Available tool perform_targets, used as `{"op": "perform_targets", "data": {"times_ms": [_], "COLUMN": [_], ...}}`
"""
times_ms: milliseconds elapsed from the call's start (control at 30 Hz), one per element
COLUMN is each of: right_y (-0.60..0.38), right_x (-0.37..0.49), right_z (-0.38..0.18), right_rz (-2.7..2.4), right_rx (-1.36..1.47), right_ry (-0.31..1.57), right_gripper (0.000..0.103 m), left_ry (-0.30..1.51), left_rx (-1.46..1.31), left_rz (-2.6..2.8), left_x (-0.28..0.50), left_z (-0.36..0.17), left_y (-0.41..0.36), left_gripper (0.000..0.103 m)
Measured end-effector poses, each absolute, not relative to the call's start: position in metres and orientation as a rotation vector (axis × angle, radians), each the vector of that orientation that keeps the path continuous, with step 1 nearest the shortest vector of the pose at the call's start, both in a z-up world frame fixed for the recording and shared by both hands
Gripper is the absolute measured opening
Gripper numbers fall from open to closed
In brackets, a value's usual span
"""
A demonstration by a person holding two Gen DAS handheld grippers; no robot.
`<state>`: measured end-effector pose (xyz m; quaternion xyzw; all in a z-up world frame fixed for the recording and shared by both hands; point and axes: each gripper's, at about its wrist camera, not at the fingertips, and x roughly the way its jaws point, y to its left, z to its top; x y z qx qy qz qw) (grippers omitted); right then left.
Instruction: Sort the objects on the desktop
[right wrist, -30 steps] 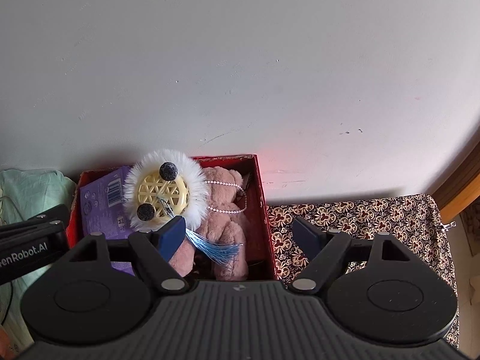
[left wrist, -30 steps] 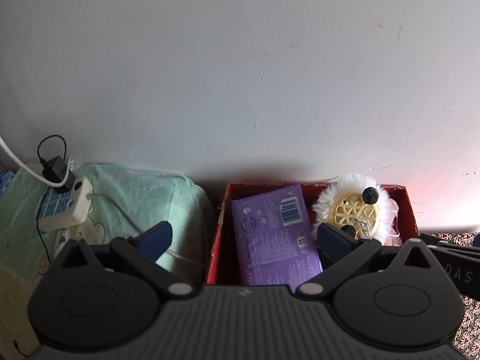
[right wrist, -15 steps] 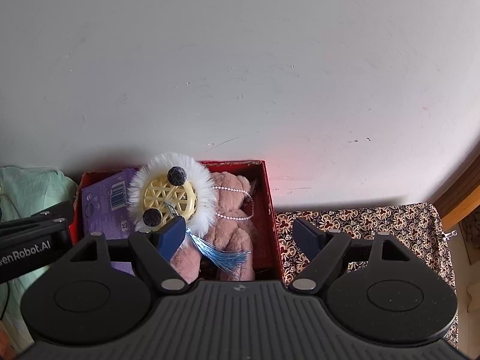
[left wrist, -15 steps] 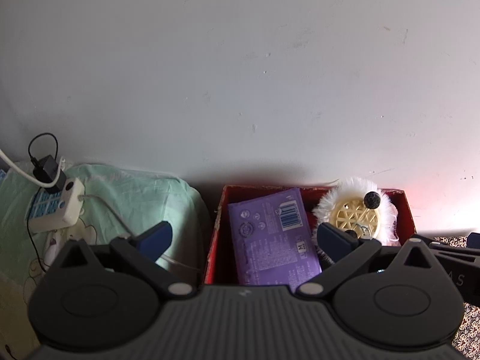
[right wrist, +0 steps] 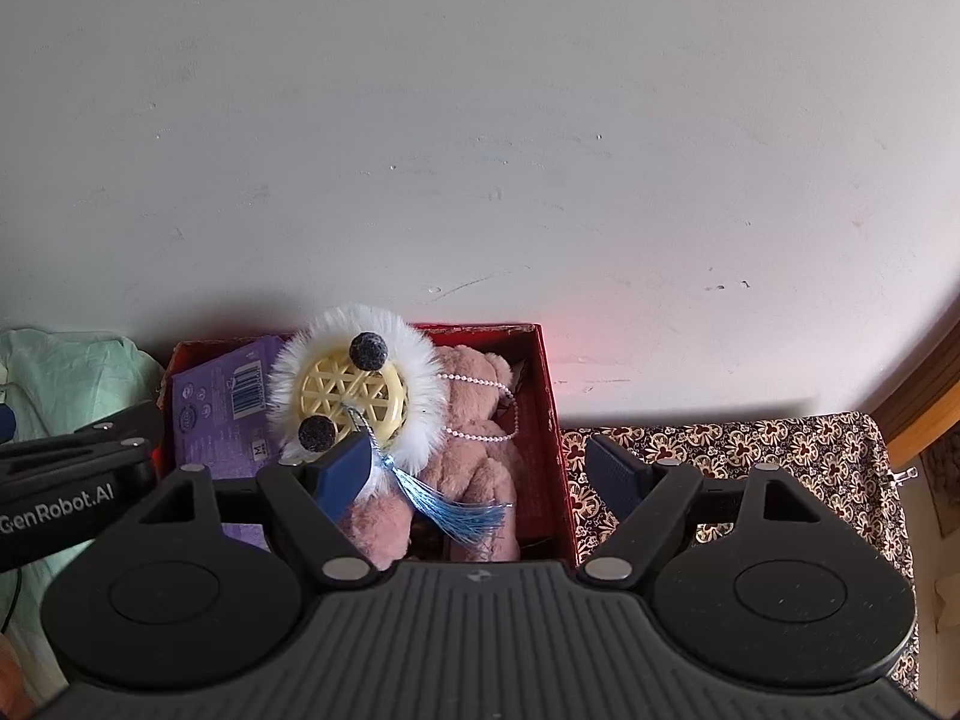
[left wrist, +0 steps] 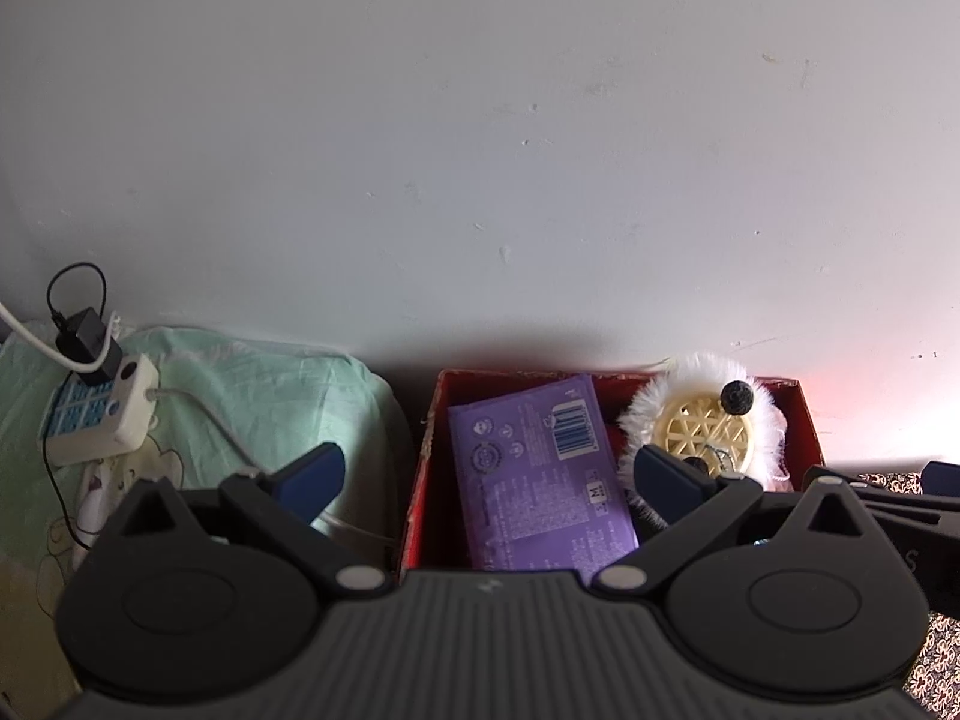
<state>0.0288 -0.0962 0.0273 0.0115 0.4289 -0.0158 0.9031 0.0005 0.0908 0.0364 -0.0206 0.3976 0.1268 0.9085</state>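
Red box [right wrist: 549, 420] sits against the far wall. Inside it: purple packet [left wrist: 540, 468] at left, fur-trimmed fan [right wrist: 354, 396] leaning over pink teddy bear [right wrist: 468, 438] at right. Left gripper [left wrist: 486, 477] spread, nothing between the jaws. Right gripper [right wrist: 483, 468] likewise spread and empty, hovering above the box. Patterned cloth [right wrist: 750, 456] to the right shows no loose items. Judgement: sorting looks largely done; nothing visibly left to collect.

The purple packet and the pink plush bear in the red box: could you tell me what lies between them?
The round cream lattice fan with white fur trim, shown in the right wrist view.
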Motion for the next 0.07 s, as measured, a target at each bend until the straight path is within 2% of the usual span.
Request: {"op": "perform_targets", "data": {"times_ms": [67], "right_y": [-0.0966], "right_x": [0.0287], "right_z": [0.027], "right_rz": [-0.033], "right_rx": [0.027], "right_ry": [0.887], "right_gripper": [0.081], "left_ry": [0.819], "left_rx": [-0.038], "left_rz": [0.26], "left_x": [0.0004], "left_z": [0.0364], "left_y": [0.0906], "left_gripper": [0.102]}}
